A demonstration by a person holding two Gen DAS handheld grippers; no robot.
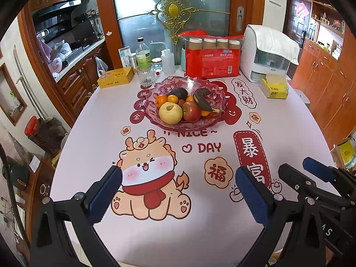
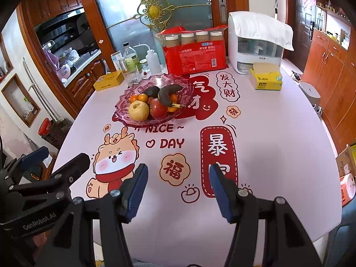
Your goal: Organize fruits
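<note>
Pink patterned glass bowl (image 1: 151, 109), red apple (image 1: 191, 111), blackened banana (image 1: 201, 100), cartoon-printed white tablecloth (image 1: 111, 133).

Fruit in bowl (image 1: 155, 120) mid-table, cup pack (image 1: 212, 61) behind

Bowl: scalloped pink glass dish (image 1: 155, 89), mid-table.
Fruit: yellow pear (image 1: 170, 113), red apple (image 1: 191, 111), blackened banana (image 1: 203, 100), piled inside.

Bright, sharp daylight; fisheye-warped edges.
</note>
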